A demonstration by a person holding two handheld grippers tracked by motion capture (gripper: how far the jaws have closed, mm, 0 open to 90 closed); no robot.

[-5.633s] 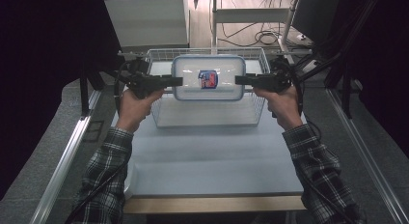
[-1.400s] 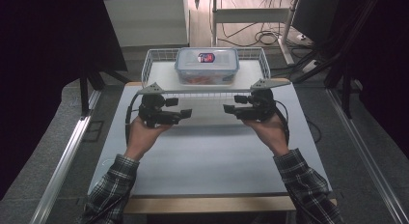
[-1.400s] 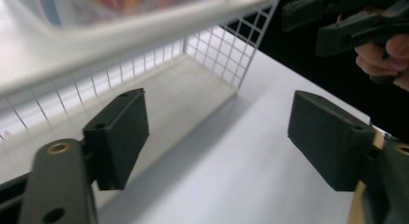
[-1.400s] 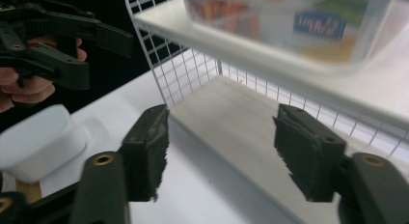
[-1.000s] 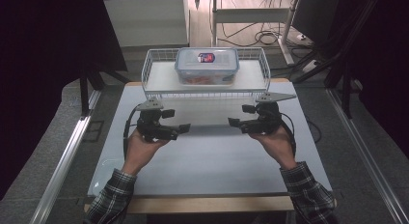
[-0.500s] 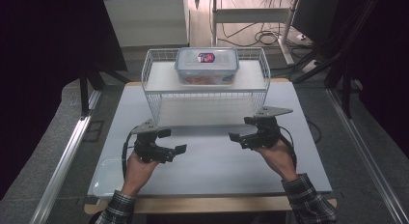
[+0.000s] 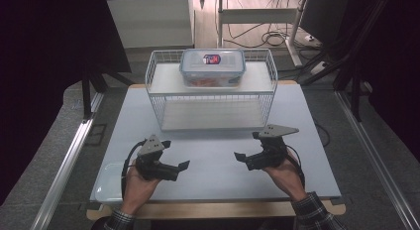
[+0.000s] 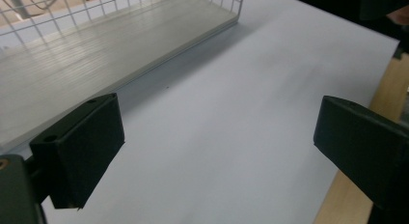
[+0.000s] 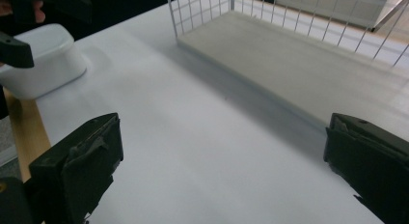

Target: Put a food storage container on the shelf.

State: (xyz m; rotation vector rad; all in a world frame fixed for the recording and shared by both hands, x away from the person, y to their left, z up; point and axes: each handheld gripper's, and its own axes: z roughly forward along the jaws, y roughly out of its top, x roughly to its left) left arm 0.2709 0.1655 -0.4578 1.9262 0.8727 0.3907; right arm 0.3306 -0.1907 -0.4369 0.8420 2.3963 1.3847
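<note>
Placement step looks done: lidded food container (image 7: 212,67) sits top centre of frame on the wire rack (image 7: 159,102) upper shelf, while left gripper (image 7: 174,158) and right gripper (image 7: 246,146), lower frame, jaws just spreading wide with nothing between, need only rest.

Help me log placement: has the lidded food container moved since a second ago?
No. The container sits on the wire rack's top shelf, at the same spot as before.

One lidded container (image 7: 212,66), one wire rack (image 7: 212,98), one white tray (image 7: 108,178), two grippers
</note>
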